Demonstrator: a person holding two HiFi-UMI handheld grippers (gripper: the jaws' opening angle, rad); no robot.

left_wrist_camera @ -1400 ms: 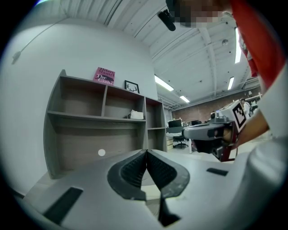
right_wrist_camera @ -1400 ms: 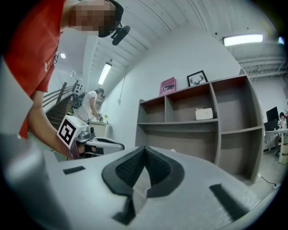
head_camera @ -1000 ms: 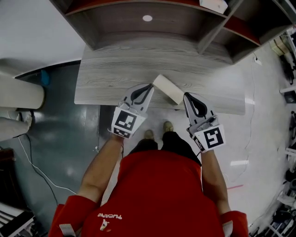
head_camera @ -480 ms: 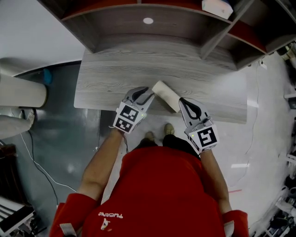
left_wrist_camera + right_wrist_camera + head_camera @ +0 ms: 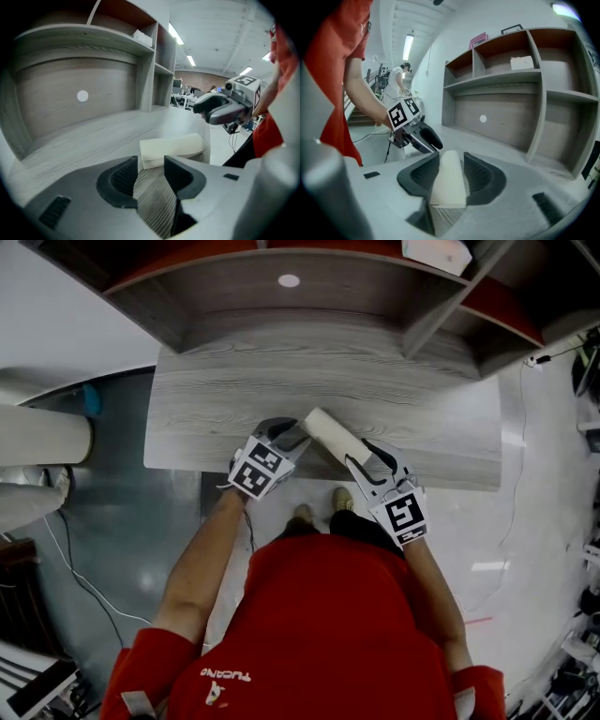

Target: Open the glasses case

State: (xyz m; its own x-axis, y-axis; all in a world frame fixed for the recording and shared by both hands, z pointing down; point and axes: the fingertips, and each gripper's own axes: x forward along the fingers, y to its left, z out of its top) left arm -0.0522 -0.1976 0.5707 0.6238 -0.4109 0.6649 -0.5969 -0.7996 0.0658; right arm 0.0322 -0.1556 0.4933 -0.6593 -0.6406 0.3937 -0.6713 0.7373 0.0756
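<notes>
Around the work spot there's the grey wood-grain desk [image 5: 216, 395] with a shelf unit [image 5: 427, 310] rising behind it. A small white box [image 5: 436, 253] sits on an upper shelf and a round white dot [image 5: 289, 280] marks the back panel. Down on the floor I can see a thin cable [image 5: 66, 568] and my operator's shoes [image 5: 302, 512] under the desk edge.

From the head view, the right gripper [image 5: 364, 457] covers the near end of the cream glasses case [image 5: 328, 435], so I can't read the jaws from up there. The right gripper view sorts it out. The case runs lengthwise between the jaws, which have just been opening, with a sliver of gap on one side, so it's released rather than clamped. That view also catches a person in a white top [image 5: 401, 77] way off in the background, which the head view doesn't show.

The left gripper [image 5: 286, 432] has just been opening too and is spread wide with nothing between its jaws. In its own view the case lies crosswise just beyond the fingertips [image 5: 127, 165].

The case is lying closed on the desk near the front edge, angled, with one gripper at each end.
</notes>
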